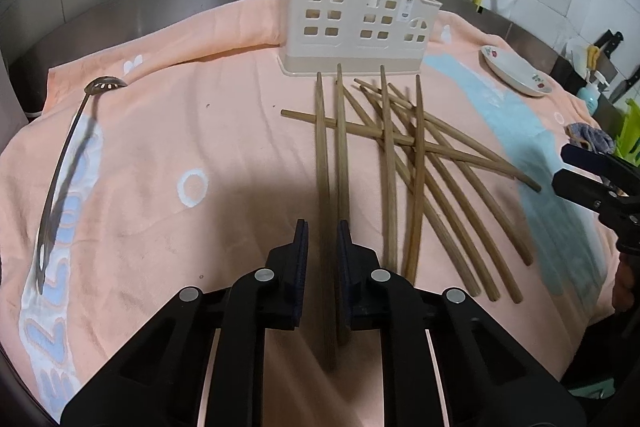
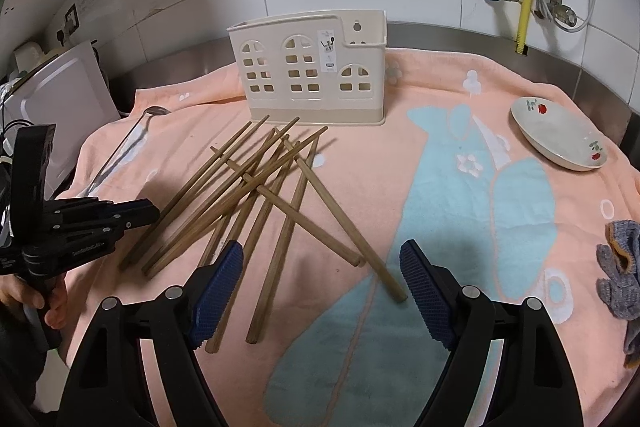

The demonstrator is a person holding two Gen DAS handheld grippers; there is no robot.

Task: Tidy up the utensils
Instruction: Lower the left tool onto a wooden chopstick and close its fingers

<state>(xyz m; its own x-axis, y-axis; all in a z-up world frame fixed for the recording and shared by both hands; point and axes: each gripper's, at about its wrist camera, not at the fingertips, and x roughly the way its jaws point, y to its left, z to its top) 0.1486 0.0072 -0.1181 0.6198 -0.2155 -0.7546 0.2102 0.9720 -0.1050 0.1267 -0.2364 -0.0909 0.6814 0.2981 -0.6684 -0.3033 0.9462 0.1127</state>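
Left gripper (image 1: 322,239) jaws narrowed on two chopsticks (image 1: 330,155) – long axes running away toward holder (image 1: 356,15); right gripper (image 2: 322,263) wide, empty.

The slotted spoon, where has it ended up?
The slotted spoon lies on the peach towel at the far left of the left wrist view, well apart from the chopsticks and left of the cream holder.
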